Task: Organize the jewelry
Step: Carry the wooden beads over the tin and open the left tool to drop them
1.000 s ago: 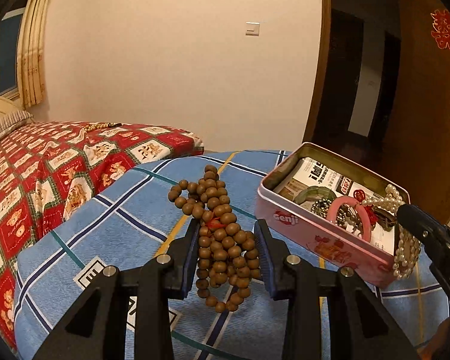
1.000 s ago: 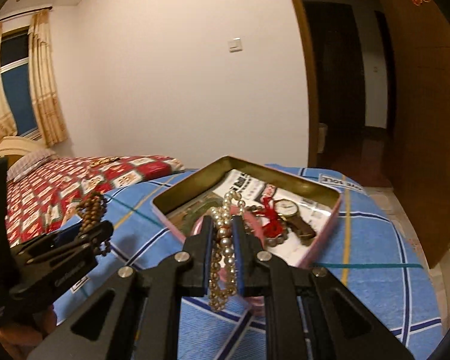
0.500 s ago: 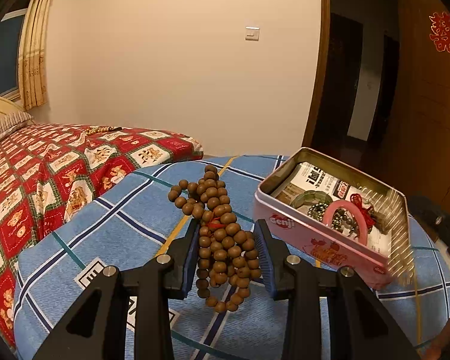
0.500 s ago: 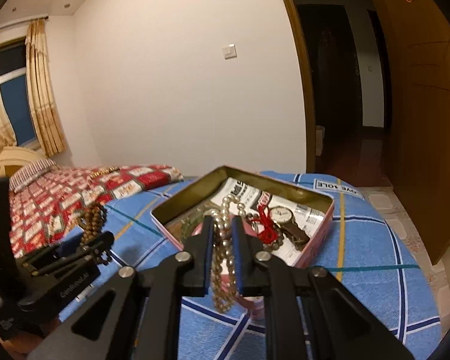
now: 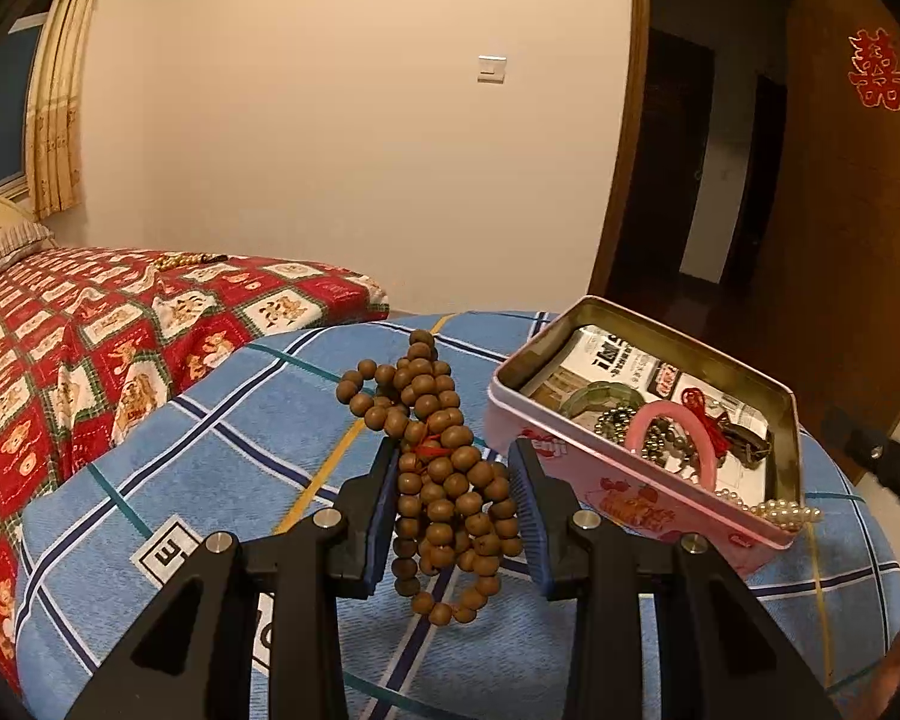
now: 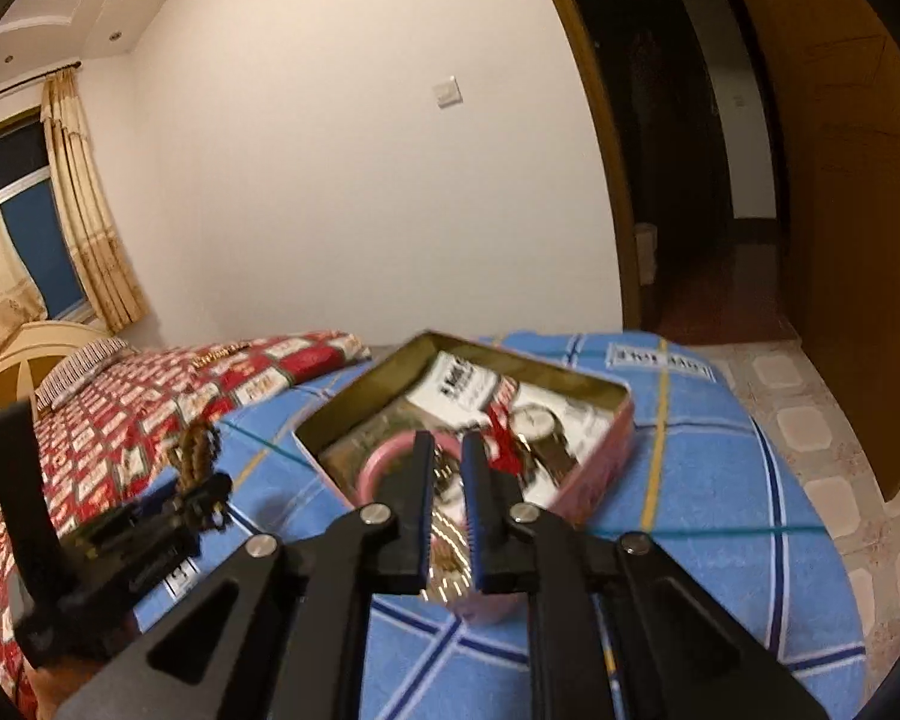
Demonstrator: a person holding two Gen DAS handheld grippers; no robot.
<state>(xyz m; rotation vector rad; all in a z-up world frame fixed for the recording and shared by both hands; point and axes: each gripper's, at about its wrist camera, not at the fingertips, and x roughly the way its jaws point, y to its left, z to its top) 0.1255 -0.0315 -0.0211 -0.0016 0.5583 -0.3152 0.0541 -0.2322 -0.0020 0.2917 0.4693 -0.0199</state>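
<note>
One bundle of wooden beads (image 5: 444, 480) hung pinched in the left gripper (image 5: 457, 474) above the blue blanket (image 5: 222, 456). One pink tin (image 5: 624, 480) sat beside it, holding one pink bangle (image 5: 678, 438), one watch (image 6: 540, 426) and one pearl string (image 5: 774, 510) draped over its rim. The right gripper (image 6: 448, 468) was nearly pressed together, empty.

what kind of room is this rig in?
Most likely a home bedroom: a bed with a red patterned bedspread and striped pillow, cream curtains over a window, and an open pink jewelry tin on a blue checked cloth.
</note>
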